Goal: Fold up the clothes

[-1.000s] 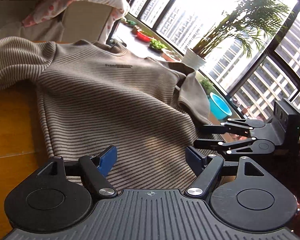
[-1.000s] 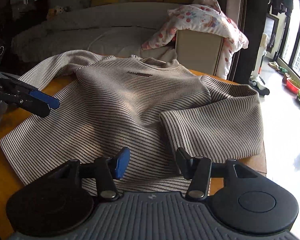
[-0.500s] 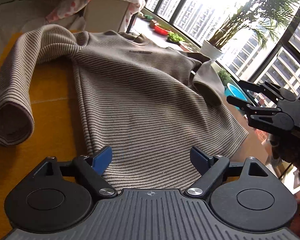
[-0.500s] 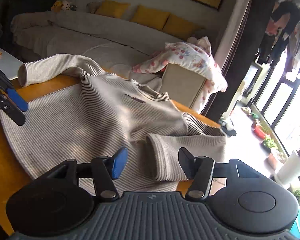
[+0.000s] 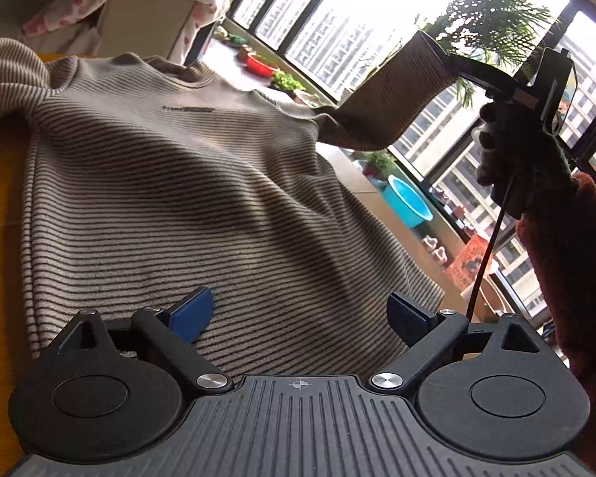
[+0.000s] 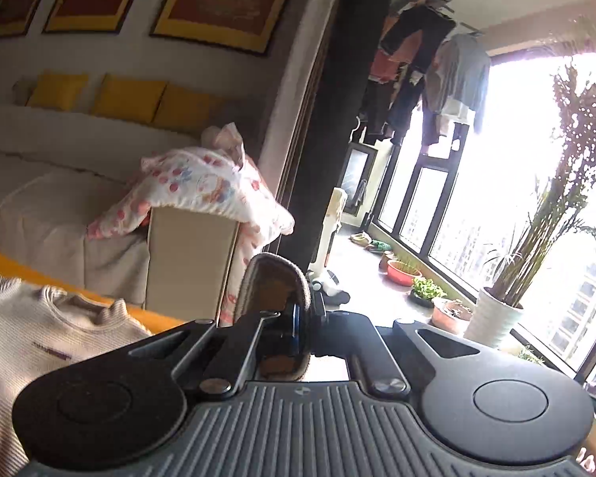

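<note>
Sunlit yellow table [image 5: 0,206] carries my striped sweater [image 5: 186,198]; right gripper [image 6: 298,318] clamps its lifted sleeve cuff [image 6: 276,278], left gripper [image 5: 298,314] is opening, empty. Thin pinch may slip mid-fold.

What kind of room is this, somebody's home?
Most likely a living room in a high-rise flat: a covered sofa with yellow cushions, laundry hanging by big windows, and potted plants along the sill, with tower blocks outside.

Ribbed knit sweater [image 5: 171,183] on smooth wooden table [image 5: 0,183].
</note>
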The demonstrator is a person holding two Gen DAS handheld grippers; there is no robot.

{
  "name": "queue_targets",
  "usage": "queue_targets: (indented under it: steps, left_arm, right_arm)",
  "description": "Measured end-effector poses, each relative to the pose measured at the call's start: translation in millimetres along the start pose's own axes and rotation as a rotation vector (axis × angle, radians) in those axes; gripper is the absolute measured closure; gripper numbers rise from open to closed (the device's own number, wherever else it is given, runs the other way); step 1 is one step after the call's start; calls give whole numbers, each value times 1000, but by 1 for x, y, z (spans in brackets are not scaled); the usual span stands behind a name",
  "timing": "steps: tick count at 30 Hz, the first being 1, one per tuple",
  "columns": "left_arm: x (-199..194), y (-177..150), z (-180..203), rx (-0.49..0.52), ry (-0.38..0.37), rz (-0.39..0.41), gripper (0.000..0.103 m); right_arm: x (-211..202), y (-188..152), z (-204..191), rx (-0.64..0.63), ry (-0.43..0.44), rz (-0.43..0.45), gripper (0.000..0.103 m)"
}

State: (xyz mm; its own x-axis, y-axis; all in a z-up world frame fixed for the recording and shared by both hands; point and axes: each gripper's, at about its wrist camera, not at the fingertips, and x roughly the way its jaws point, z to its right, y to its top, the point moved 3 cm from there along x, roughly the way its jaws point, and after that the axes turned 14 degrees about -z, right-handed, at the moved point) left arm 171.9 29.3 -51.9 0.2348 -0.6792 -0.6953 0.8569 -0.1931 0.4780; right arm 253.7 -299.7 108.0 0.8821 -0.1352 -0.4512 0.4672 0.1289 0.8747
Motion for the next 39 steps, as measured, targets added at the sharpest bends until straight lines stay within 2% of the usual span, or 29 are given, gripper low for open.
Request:
queue_targets:
  steps: [4,8,10,14,19,24,30,32,33,34,36,39]
  left_arm:
    - [-8,-9,2,-24,-21,-22,6]
    - [-16,-17,1,-39,-25,-4,6]
    - [-19,-18,-1,-55,-28,15,5]
    - [-35,-14,-8,-73,12,104,5]
    - [-76,-9,-13,-53,102,244,4]
    - [-114,-9,-17,-18,245,360,1]
    - [-141,-20,-36,-86,313,386,1]
    - [-147,-25,-42,-114,335,379,1]
    - [-148,-25,-44,-127,345,371,1]
    - [-150,-25,-45,-133,355,360,1]
    - [-153,-25,-46,-139,375,340,1]
    - [-156,-26,-50,-161,410,313,0]
  right_arm:
    - [4,13,21,161,137,-40,99]
    - [11,21,16,250,240,-63,99]
    - [12,30,2,223,261,-51,99]
    - [5,59,-46,146,334,-11,99]
    - [-5,93,-99,70,424,44,99]
    - [2,101,-146,19,483,19,99]
    - [23,89,-185,-14,497,-49,98]
    - [26,85,-188,-12,525,-58,93]
    - [26,83,-189,-5,550,-58,81]
    - [26,82,-187,4,569,-56,62]
    - [25,80,-175,38,602,-44,40]
    - [28,71,-154,83,640,-53,28]
